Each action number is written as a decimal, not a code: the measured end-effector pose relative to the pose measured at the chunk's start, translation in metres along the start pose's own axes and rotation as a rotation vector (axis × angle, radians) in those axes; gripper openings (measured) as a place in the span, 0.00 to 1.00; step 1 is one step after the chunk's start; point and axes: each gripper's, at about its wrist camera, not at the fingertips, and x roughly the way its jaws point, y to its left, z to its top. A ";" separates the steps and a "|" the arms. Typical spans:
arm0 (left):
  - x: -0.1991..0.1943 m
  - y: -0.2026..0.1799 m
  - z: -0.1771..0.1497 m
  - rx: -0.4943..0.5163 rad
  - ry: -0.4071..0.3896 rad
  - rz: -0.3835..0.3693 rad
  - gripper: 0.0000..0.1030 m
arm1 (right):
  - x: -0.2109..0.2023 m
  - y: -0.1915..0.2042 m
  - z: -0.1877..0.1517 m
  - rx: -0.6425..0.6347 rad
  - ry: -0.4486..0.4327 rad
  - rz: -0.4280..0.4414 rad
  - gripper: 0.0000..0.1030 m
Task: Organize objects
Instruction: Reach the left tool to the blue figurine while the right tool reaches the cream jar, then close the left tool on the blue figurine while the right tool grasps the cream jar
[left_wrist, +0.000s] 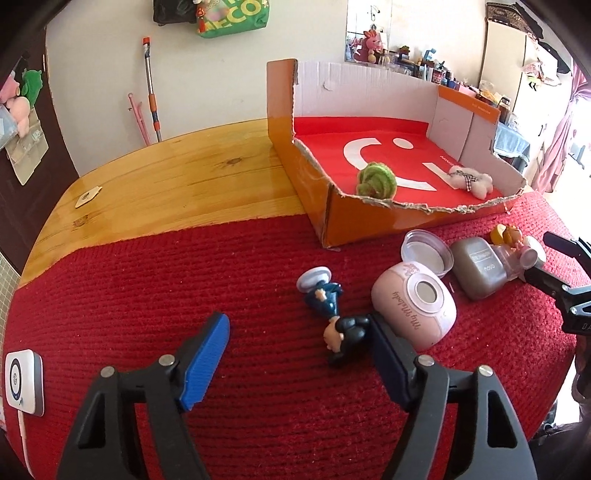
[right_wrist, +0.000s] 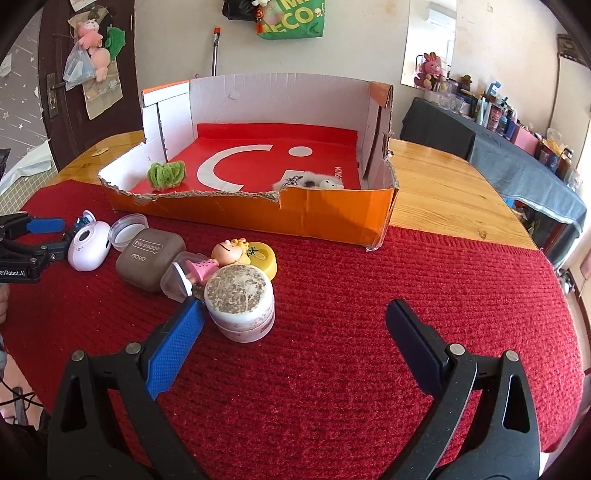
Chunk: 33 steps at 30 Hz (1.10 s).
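Left tool (left_wrist: 299, 334) half-open around figurine (left_wrist: 334, 314)

Bright daylight enters from three o'clock, glaring on the wooden table (left_wrist: 177, 177); fisheye bending and dark vignetting at corners.

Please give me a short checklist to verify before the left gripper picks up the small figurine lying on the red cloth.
1. Figurine between the left gripper's jaws: not ok; it lies against the right jaw, far from the left one.
2. Jaws wide enough: ok; open, no grip yet.
3. Neighbour clear: not ok; the pink case sits right beside the right jaw.
4. Box has room: ok; only a green ball and a white plush inside.
5. Right gripper out of the way: ok; open, beside the jar, away from the figurine.
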 end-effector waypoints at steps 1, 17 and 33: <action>0.001 0.000 0.001 -0.001 -0.003 -0.003 0.72 | 0.001 0.001 0.000 -0.007 0.005 -0.001 0.96; -0.003 -0.018 -0.005 -0.014 -0.076 -0.034 0.29 | 0.005 0.008 -0.004 -0.039 0.000 0.124 0.35; -0.024 -0.022 -0.010 -0.063 -0.132 -0.044 0.25 | -0.022 -0.003 0.001 0.006 -0.081 0.146 0.34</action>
